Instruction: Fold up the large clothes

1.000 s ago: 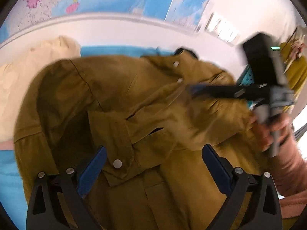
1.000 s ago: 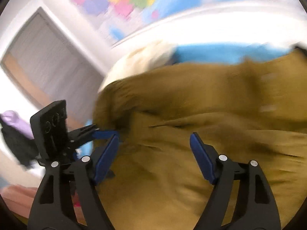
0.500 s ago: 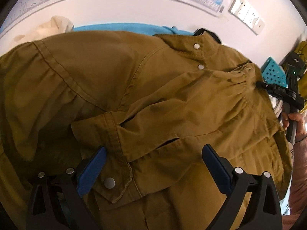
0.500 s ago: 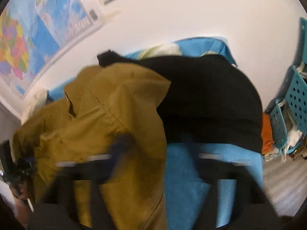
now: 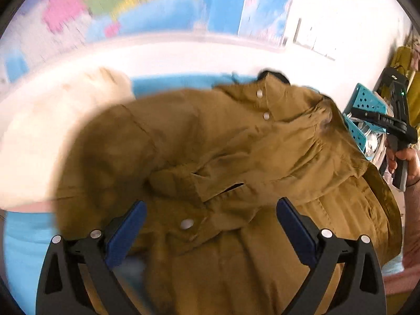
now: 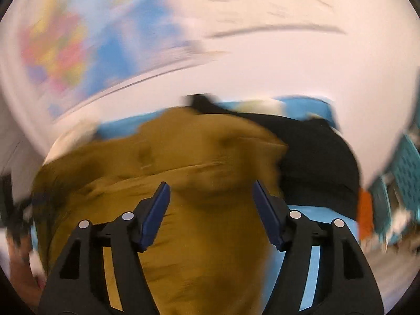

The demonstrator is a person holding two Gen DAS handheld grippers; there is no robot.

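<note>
A large mustard-brown jacket (image 5: 236, 157) with white snap buttons lies bunched on a blue-covered table (image 5: 23, 246). My left gripper (image 5: 210, 225) is open above its front placket, near a snap button. In the left wrist view the right gripper (image 5: 367, 116) reaches in at the jacket's right shoulder edge. In the blurred right wrist view the right gripper (image 6: 210, 210) is open over the jacket (image 6: 183, 236), with nothing between its blue pads (image 6: 155, 215).
A cream garment (image 5: 52, 136) lies at the left and a black garment (image 6: 320, 162) at the right of the jacket. A teal perforated basket (image 5: 365, 110) stands at the right. A map (image 5: 131, 5) hangs on the white wall behind.
My left gripper has pulled back and up, so more table and wall show. My right gripper has swung from the black garment to over the jacket. Both views are blurred by motion.
</note>
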